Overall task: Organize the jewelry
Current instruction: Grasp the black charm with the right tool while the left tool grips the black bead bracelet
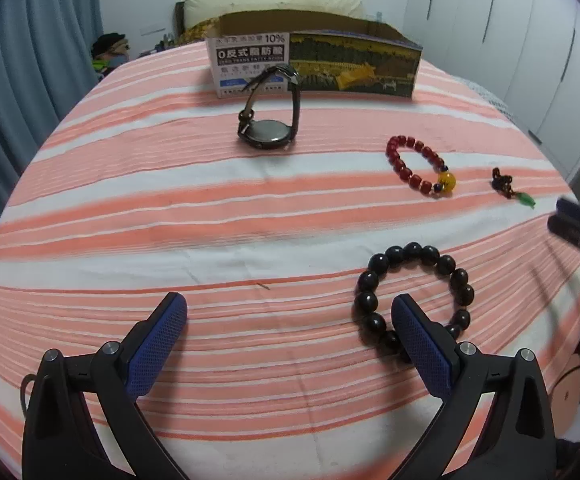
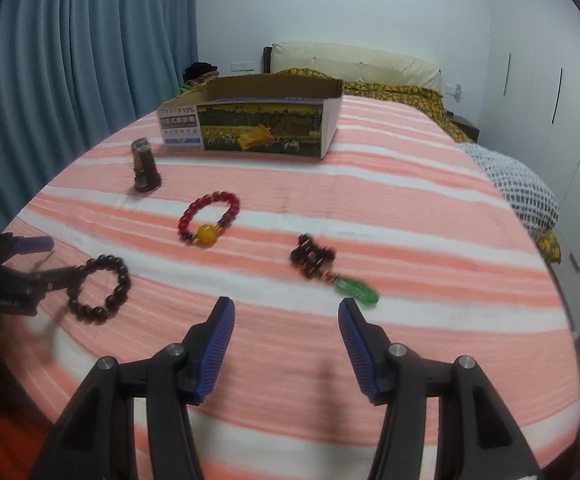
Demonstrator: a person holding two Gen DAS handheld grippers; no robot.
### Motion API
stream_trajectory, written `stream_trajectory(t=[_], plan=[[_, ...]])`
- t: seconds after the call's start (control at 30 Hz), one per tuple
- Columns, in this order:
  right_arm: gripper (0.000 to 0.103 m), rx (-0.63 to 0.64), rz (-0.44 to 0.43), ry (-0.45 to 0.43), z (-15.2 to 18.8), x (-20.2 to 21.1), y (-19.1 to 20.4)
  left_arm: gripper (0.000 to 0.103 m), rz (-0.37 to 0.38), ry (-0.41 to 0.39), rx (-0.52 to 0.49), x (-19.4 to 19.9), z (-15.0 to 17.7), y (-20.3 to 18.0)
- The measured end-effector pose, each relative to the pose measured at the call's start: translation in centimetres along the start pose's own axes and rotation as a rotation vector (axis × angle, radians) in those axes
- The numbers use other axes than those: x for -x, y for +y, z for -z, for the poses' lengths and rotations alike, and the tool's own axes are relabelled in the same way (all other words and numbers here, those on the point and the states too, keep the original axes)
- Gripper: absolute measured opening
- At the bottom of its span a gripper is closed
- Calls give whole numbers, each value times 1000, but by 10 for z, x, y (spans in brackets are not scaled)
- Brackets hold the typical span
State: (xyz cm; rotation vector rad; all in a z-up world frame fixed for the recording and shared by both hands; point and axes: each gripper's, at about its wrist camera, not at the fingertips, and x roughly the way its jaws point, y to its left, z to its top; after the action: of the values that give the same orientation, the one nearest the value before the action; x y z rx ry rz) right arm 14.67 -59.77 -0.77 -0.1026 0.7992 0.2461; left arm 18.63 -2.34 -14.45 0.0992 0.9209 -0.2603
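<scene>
1. The black bead bracelet (image 1: 414, 296) lies flat on the striped bedspread (image 1: 209, 208), at lower right of the left wrist view.
2. The left gripper (image 1: 290, 308) is spread wide; its right finger (image 1: 418, 332) lies over the bracelet's near edge, inside the loop.
3. The red bead bracelet (image 1: 418, 166) with a yellow bead sits right of centre, apart from the black one.
4. The green pendant charm (image 2: 330, 270) lies just beyond the right gripper (image 2: 285, 312), whose tongs are spread and holding nothing.
5. The wristwatch (image 1: 269, 120) stands on its face at upper centre.
6. The open cardboard box (image 1: 314, 62) sits behind the watch, near the top.
</scene>
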Motion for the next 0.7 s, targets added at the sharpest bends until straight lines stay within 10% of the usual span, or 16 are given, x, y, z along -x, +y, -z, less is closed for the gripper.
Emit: stream_trajectory(t=[0.5, 0.63, 0.7], plan=[[63, 161, -82, 141, -37, -80, -7, 102, -15, 52, -27, -9, -2, -10], [24, 137, -97, 158, -37, -77, -7, 91, 8, 33, -60, -4, 2, -23], [22, 147, -72, 166, -36, -73, -4, 67, 24, 19, -82, -1, 2, -29]])
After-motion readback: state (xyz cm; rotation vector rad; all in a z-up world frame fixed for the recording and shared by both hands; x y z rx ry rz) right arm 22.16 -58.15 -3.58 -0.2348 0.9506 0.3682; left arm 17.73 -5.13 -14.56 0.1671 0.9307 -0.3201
